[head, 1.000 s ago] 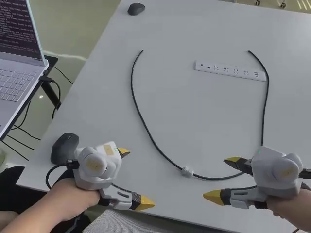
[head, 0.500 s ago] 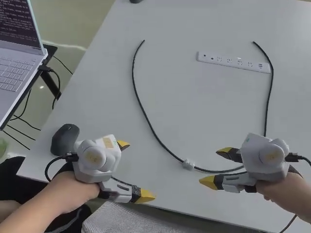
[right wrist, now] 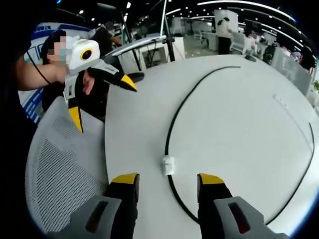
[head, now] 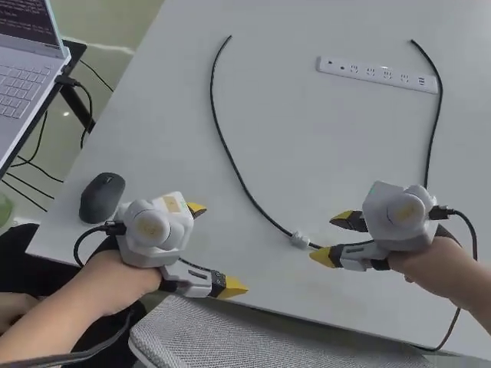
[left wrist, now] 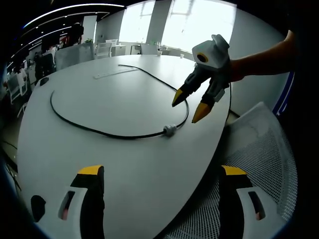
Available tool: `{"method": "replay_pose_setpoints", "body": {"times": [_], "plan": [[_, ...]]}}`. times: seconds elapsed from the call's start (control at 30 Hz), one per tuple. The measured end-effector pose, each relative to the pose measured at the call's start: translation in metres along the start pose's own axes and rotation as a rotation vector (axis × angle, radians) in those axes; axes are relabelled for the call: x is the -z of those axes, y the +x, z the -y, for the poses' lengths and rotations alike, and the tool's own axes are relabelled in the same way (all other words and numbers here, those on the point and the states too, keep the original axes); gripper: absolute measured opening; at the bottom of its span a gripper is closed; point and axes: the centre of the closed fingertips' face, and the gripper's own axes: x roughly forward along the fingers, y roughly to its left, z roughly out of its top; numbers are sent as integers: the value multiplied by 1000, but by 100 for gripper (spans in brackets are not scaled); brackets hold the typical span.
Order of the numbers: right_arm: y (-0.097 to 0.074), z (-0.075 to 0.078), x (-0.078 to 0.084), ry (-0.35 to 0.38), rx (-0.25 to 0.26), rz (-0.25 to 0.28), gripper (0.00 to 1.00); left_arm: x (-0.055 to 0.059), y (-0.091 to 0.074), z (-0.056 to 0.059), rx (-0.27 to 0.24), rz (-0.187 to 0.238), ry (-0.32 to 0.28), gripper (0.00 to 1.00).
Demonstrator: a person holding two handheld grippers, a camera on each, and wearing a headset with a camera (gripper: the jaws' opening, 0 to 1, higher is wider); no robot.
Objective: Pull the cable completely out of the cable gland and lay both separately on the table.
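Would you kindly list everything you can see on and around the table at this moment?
cable: 1, black, lying in a long curve across the table
cable gland: 1, white, on the cable near the table's near edge
power strip: 1, white, far side of the table
mouse: 1, dark grey, near left corner of the table
laptop: 1, silver, left of the table
table: 1, white
chair: 1, grey mesh, at the near edge
left gripper: 1, white, yellow tips, open
right gripper: 1, white, yellow tips, open, beside the gland
left hand, right hand: 2, each holding a gripper
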Motion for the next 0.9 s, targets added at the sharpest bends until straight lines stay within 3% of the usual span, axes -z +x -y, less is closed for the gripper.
{"method": "replay_pose_setpoints", "body": {"times": [0.4,0.9], "plan": [[19,5,9,-12,-13,-66,34,0,2,-2,-1,11,-25,94],[35,0,9,-44,-35,-81,23,6,5,-5,-5,2,-40,93]]}}
